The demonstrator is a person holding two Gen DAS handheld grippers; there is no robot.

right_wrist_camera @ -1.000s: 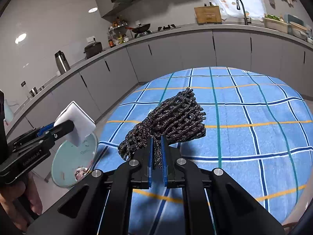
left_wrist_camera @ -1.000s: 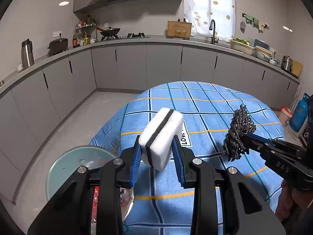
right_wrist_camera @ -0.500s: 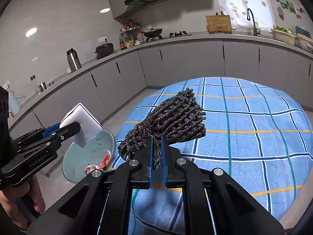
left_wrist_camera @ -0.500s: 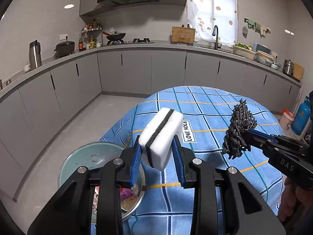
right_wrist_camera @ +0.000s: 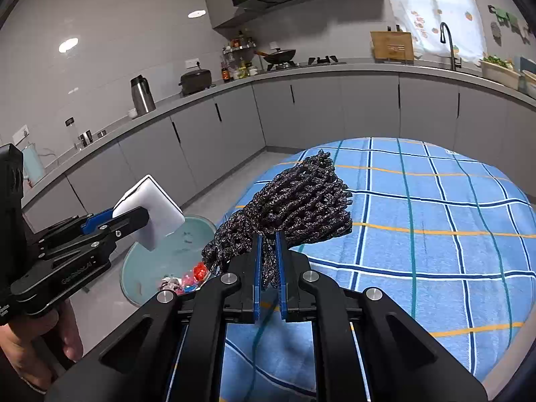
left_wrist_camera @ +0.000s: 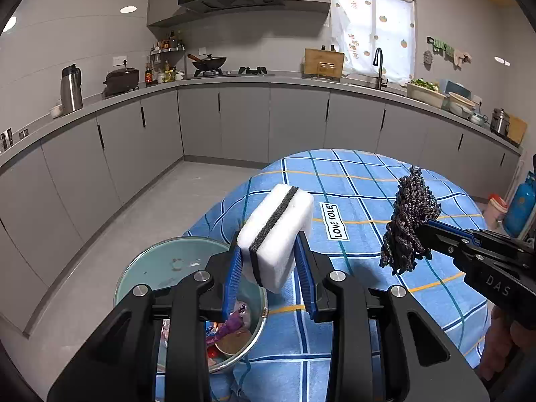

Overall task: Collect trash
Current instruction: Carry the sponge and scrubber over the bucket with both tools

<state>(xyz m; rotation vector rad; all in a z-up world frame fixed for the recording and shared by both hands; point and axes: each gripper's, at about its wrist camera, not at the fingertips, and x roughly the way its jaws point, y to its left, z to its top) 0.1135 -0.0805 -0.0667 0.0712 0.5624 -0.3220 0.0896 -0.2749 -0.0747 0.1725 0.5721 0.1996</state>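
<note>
Grey kitchen w/ L-shaped worktop across the back. Steel thermos at 10 o'clock, dark cooker pot just right of it. Wok on hob at 12. Wooden board and black tap at 1. Blue gas cylinder at 3, on floor.

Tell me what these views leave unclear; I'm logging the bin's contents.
- Round pale-green trash bin: left wrist view, left tongs cover most contents.
- Right wrist view: dark knitted mesh scrubber and right tongs hide the bin's right part; colourful scraps too small to identify.
</note>
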